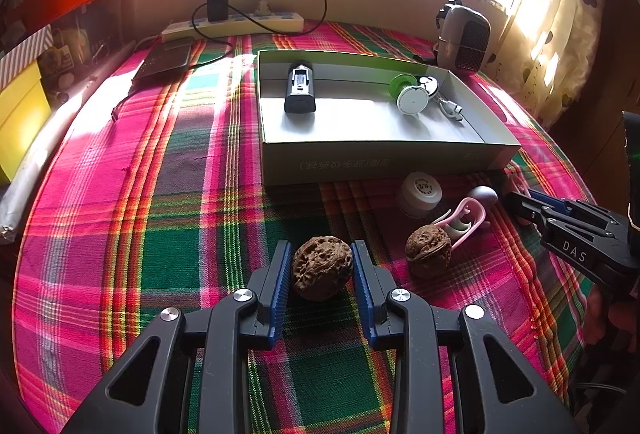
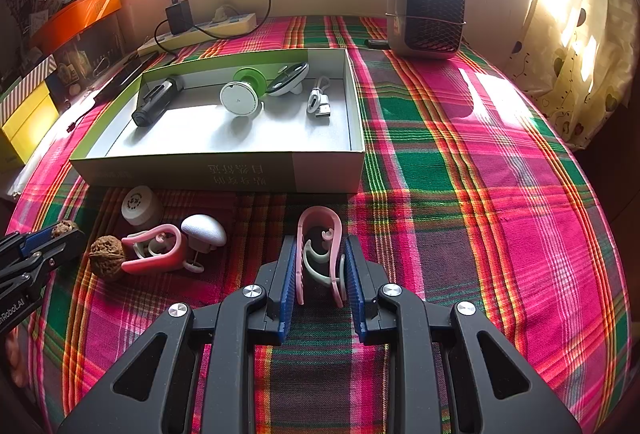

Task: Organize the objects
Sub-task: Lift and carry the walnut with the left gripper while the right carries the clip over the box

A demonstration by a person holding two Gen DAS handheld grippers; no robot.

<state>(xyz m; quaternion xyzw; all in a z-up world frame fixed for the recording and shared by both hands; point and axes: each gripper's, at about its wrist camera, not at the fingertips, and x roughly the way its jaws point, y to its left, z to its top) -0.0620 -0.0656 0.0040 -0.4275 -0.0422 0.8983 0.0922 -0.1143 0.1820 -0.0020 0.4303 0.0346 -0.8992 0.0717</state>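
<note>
Your left hand-held gripper (image 1: 322, 266) has its blue ribbed pads clamped on a brown wrinkled walnut (image 1: 322, 267), just above the pink-and-green plaid cloth (image 1: 180, 234) covering the worktop. Your right hand-held gripper (image 2: 320, 270) is closed on a pink plastic clip (image 2: 320, 254) with a pale inner hook.

Beside the walnut you hold lies a second brown walnut (image 1: 428, 252), touching another pink clip (image 1: 466, 222); a white round jar (image 1: 420, 193) and a white mushroom-shaped knob (image 2: 204, 230) sit close by. Beyond them stands an open green-and-white cardboard box (image 1: 380, 157) with Chinese print on its front wall, holding a black cylindrical device (image 1: 300, 89), a white-and-green round gadget (image 1: 410, 93) and a white USB cable (image 2: 320, 103).

"DAS" is printed on the right one's body in your left view.
</note>
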